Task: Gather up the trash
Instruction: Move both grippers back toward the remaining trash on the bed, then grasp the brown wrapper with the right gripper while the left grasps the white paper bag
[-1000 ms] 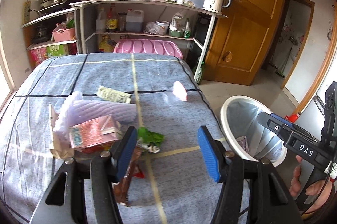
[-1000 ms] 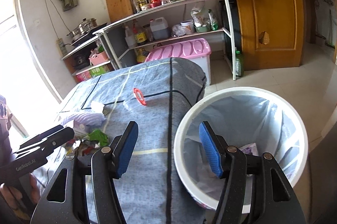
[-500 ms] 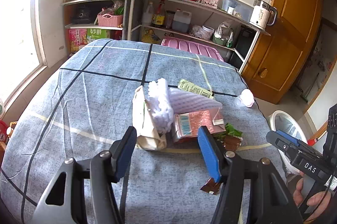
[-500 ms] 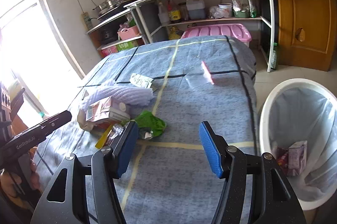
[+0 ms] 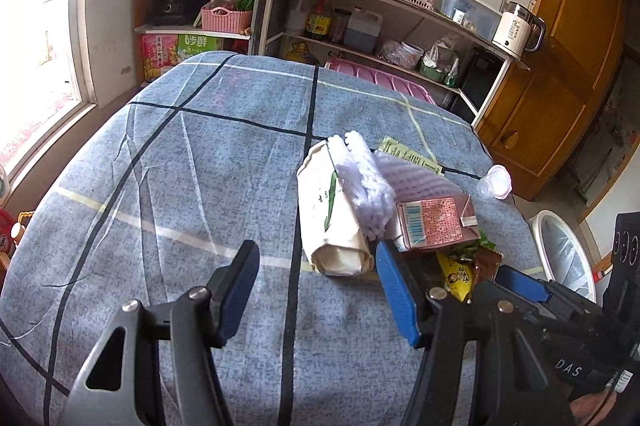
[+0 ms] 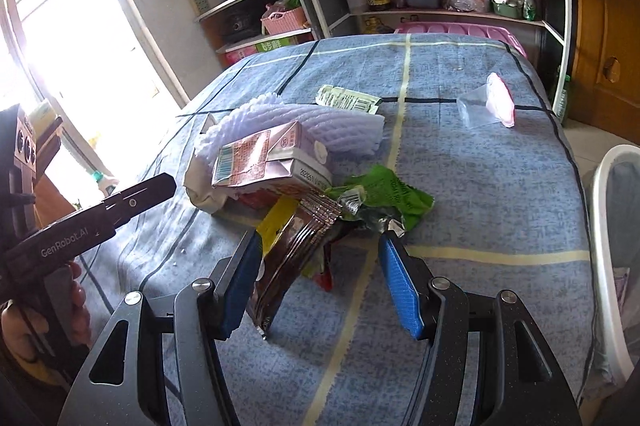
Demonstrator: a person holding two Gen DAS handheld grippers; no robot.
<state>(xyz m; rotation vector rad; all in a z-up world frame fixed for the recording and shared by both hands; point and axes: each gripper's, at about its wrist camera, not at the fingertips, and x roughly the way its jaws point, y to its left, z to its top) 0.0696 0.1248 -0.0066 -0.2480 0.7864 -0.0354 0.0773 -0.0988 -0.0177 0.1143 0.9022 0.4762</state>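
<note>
A heap of trash lies on the blue checked table [image 5: 180,165]: a rolled white paper bag [image 5: 328,209], white foam netting [image 6: 336,121], a pink carton [image 6: 260,157], a green wrapper [image 6: 388,193], a brown wrapper [image 6: 296,250] and a yellow wrapper [image 5: 456,276]. A barcode sachet [image 6: 348,98] and a clear cup with a pink lid [image 6: 490,103] lie apart. My left gripper [image 5: 316,290] is open, just short of the paper bag. My right gripper [image 6: 320,286] is open, with the brown wrapper between its jaws.
A white bin with a liner [image 5: 564,250] stands off the table's right edge; it also shows in the right wrist view [image 6: 612,246]. Metal shelves [image 5: 360,9] with bottles, pots and a kettle line the far wall. A wooden door [image 5: 560,65] is at right, a window [image 5: 36,25] at left.
My left gripper swung left from the green wrapper to the paper bag. My right gripper moved from over the bin to the trash heap. Both stayed open.
</note>
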